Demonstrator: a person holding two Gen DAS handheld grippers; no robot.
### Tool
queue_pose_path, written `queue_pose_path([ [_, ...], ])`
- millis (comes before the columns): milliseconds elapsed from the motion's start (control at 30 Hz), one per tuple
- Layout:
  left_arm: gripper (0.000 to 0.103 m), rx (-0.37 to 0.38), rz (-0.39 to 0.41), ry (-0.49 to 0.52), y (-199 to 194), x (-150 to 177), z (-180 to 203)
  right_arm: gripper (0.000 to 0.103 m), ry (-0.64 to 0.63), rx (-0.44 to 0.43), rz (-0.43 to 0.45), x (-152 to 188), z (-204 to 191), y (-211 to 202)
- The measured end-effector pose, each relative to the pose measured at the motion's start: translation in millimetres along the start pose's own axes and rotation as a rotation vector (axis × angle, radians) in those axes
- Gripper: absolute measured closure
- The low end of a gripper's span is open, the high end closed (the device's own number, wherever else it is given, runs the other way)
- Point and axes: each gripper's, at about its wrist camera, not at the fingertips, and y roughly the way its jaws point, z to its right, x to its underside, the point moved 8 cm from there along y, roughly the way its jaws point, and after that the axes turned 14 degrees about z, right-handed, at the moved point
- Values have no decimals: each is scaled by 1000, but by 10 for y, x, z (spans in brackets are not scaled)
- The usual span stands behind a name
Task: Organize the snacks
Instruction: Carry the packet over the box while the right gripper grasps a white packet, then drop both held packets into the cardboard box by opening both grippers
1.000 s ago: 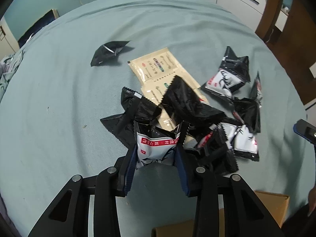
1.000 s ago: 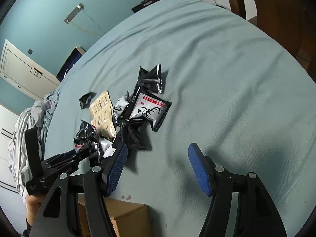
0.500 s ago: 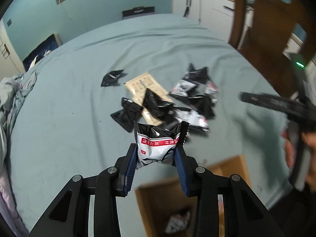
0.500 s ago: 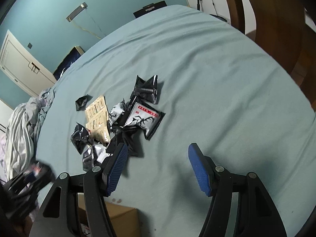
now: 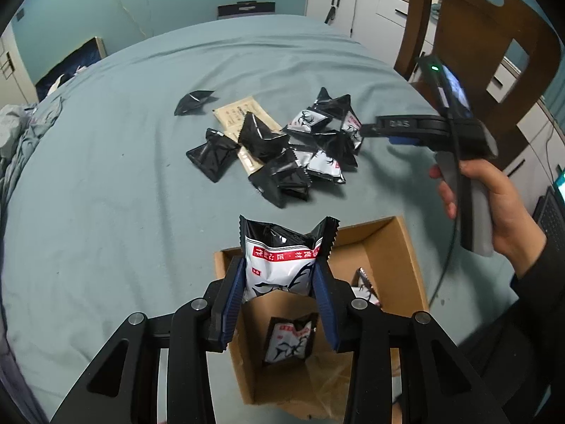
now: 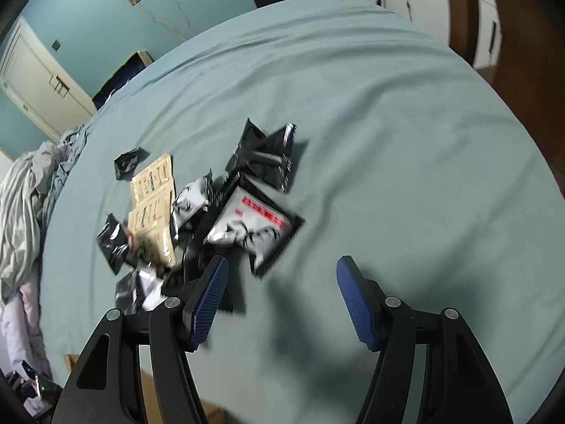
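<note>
while the left gripper [image 5: 279, 282] has its blue pads [image 5: 233, 293] closed on the sides of a black-and-white snack packet [image 5: 282, 261], the packet hangs upright over the open cardboard box [image 5: 406, 268], near its far left corner. two packets [image 5: 289, 339] already lie on the box floor, one straight below the grip and one toward the right wall.

step in hand, as i read it: drop this one in the box. to do it well, bring the gripper a bit nearer so the packet clears the far rim, lower it into the opening, then open the jaws. a release from up here risks a bounce off the rim or off the packets below. the packet is puffy and light, so expect it to stick to one pad briefly.

the right gripper [image 6: 279, 293] is wide open and holds nothing, hovering over the blue-green cover [image 6: 388, 123] at the near edge of the loose pile [image 6: 226, 212]. nearest target looks like the flat white-faced packet [image 6: 254, 229] just ahead of its left pad. that view is blurred, so exact gap to the packet is unclear.

pile still has many black packets plus tan sachets [image 5: 240, 116]; task is early.
</note>
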Motion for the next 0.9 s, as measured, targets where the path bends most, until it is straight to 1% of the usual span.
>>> queue_pose_path([
  [167,64,18,-36,-19,117,72,-31,40,-162,40,-44,-55,-128,323],
  [267,64,28,-62,-13,196,126,-3,40,-236,48,-59,-69,-196,468],
  [333,64,37,-67,-11,216,126,15,40,-260,58,-55,-83,-220,540],
  [467,63,41,-56,0,204,99,40,40,-248,36,-29,-105,-247,583],
  [500,63,40,-56,0,205,101,41,50,-239,18,-24,-98,-260,584],
  [533,63,40,-57,-1,206,103,39,66,-227,-1,-22,-92,-263,573],
  [600,63,35,-59,-4,207,110,33,70,-195,-21,-22,-91,-238,531],
  [733,63,21,-56,-5,204,100,25,71,-110,-56,-16,-77,-187,361],
  [900,62,16,-50,-2,178,102,33,71,-75,-39,16,-20,-135,-66],
])
